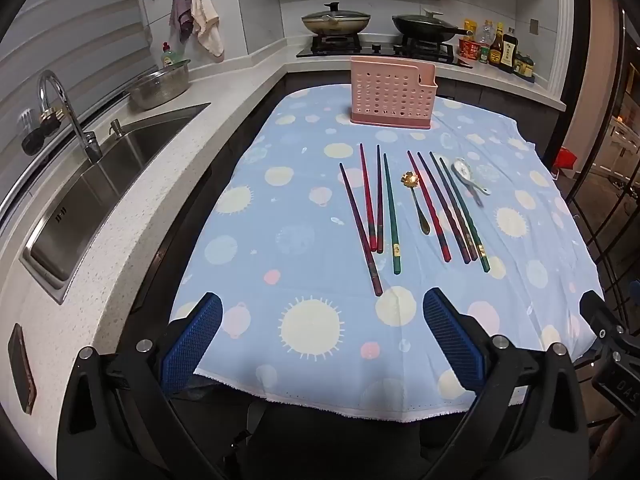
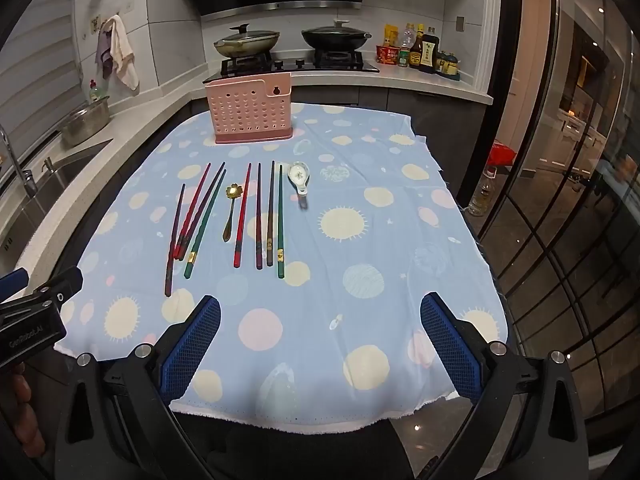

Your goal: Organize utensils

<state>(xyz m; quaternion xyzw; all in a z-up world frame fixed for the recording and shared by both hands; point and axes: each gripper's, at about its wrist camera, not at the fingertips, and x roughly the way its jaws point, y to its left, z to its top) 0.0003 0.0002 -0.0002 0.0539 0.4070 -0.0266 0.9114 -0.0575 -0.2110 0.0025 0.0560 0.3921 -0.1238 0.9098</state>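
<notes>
- The left gripper [image 1: 322,312] hangs over the near edge of the table, its blue-padded fingers [image 1: 192,344] spread wide with nothing between them.
- The right gripper [image 2: 320,312] is spread just as wide over the same near edge, also holding nothing; its fingers [image 2: 452,344] frame bare cloth.
- A blue tablecloth [image 1: 288,216] with pale dots and sun shapes covers the table.
- The pink utensil holder [image 1: 393,94] stands upright at the far edge of the table, its perforated wall facing the cameras.
- Four chopsticks [image 1: 376,208], purple, red, dark and green, lie in a loose group near the middle of the table, their narrow ends toward the holder.
- A gold spoon [image 1: 416,200] with a flower-shaped bowl lies just beside them, between the two chopstick groups.
- A second set of four chopsticks [image 1: 448,208] lies on the other side of the spoon, nearly parallel.
- A white ceramic spoon [image 1: 466,176] rests just beside that set, toward the table's right edge.
- A sink [image 1: 100,184] sits in the counter along the left.
</notes>
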